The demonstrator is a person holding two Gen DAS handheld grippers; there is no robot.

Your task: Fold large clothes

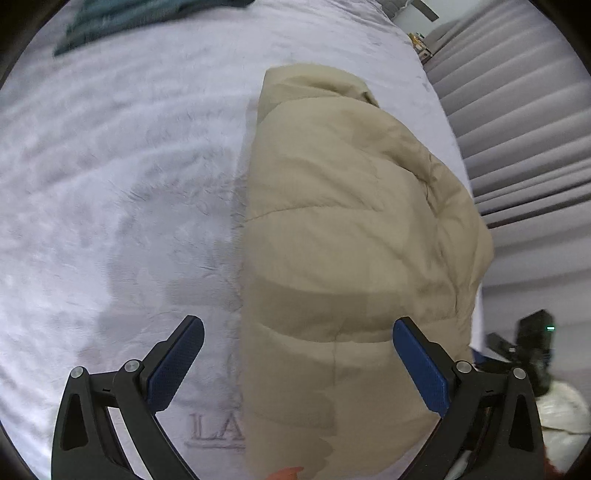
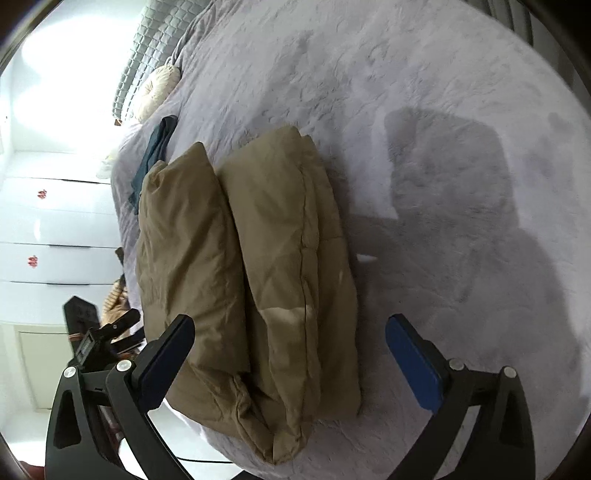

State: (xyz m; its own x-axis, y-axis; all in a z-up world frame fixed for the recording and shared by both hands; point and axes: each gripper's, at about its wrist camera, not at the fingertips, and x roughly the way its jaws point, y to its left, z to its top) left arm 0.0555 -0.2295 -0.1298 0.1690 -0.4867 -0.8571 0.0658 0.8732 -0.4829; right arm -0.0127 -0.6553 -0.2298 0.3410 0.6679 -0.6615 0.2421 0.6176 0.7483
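On the pale grey plush bed cover [image 1: 110, 184], a tan quilted puffer jacket [image 1: 343, 236] lies folded into a thick bundle, dark teal garment [image 1: 110, 22] at eleven o'clock. Left gripper [image 1: 297, 363] and right gripper [image 2: 290, 362]: fingers wide apart, empty, hovering over it, probably released to let the fold settle.

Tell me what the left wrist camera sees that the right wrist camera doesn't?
Only the left view shows stitched letters on the blanket and pleated curtains. Only the right view shows white drawers, a quilted headboard and a cream pillow. Both show the folded tan padded coat on the pale fuzzy blanket, a dark teal garment farther off, and open fingers holding nothing.
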